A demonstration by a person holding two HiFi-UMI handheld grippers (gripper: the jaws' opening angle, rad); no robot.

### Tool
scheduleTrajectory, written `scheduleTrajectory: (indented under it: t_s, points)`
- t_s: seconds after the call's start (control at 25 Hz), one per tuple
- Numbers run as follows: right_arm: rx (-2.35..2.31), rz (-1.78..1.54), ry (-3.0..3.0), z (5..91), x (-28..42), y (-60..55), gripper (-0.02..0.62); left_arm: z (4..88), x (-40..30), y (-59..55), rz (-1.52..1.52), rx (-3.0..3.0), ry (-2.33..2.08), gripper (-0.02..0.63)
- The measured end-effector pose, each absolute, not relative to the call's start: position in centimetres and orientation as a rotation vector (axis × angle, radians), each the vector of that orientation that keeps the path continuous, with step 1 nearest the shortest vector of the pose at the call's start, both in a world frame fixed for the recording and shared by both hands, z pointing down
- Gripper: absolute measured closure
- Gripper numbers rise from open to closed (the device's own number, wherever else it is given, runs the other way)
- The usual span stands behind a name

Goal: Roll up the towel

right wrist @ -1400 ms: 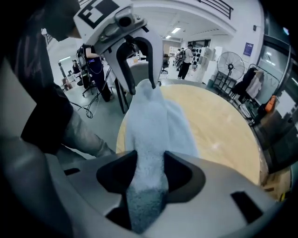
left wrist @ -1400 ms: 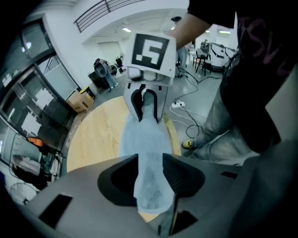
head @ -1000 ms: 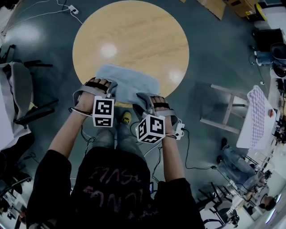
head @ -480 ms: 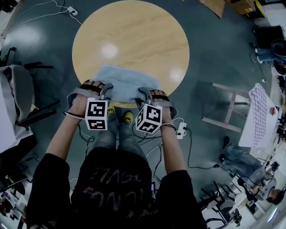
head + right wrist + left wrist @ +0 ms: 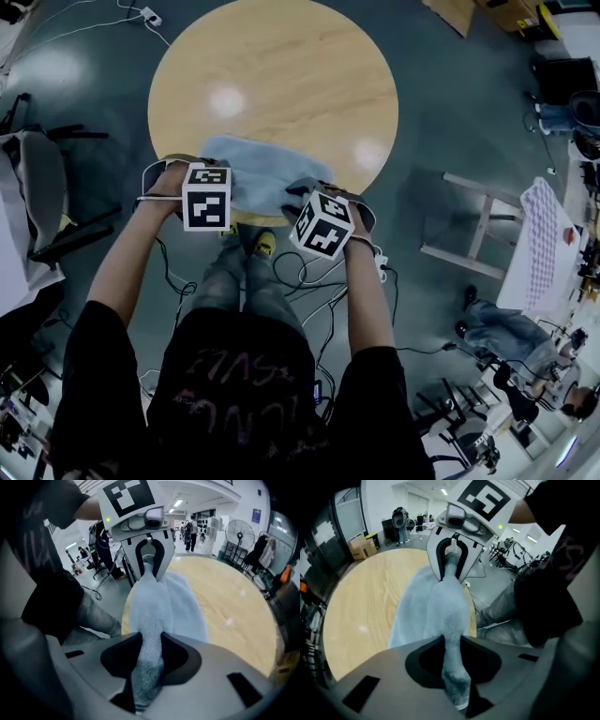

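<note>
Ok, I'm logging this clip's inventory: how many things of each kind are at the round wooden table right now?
table: 1
towel: 1
grippers: 2, the left gripper and the right gripper; the jaws of each have just been closing and now pinch the towel's near edge
total: 4

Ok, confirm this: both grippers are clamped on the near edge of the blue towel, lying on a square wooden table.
Wrong on shape: the head view shows a round table. The rest stands: the left gripper and right gripper have just been closing their jaws, now shut on the near edge of the towel.
</note>
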State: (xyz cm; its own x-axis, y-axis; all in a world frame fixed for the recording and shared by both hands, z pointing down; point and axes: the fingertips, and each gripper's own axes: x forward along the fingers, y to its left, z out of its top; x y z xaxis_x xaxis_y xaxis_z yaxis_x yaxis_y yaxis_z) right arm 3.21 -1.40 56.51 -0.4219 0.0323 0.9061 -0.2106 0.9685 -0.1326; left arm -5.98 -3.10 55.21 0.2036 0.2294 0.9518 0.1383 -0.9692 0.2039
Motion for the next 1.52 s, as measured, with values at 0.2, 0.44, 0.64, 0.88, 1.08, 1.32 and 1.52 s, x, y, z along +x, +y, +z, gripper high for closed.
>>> scheduleTrajectory:
  t_s: [0.2,0.44,0.64,0.88,1.08,1.32,1.52]
  points:
    - [-0.090,0.561,-2.027,54.0,3.4,0.7,0.499,52.6,-6.3,-1.5,1.747,2.224,0.552,0.520]
    - [-0.036,0.574,-2.003,55.0,3.2,-1.0,0.485,54.0,-6.5,-3.5,1.733,2.212,0.505,0.515]
    - [0.162,0.356,-2.027,55.4,4.0,-4.7,0.431,54.7,-5.7,-6.6,1.803,2.342,0.362,0.489]
    - [0.356,0.120,-2.028,55.1,4.8,-7.0,0.400,54.5,-5.3,-10.1,1.865,2.520,0.146,0.461]
    - [0.481,0.038,-2.018,55.3,5.2,-7.9,0.411,54.8,-5.1,-12.0,1.877,2.659,-0.057,0.473]
    - [0.577,0.046,-2.048,55.5,5.3,-7.6,0.443,55.0,-5.0,-12.1,1.793,2.718,-0.212,0.499]
    - [0.652,0.105,-2.077,54.2,5.7,-7.9,0.445,53.3,-5.3,-12.8,1.746,2.733,-0.329,0.489]
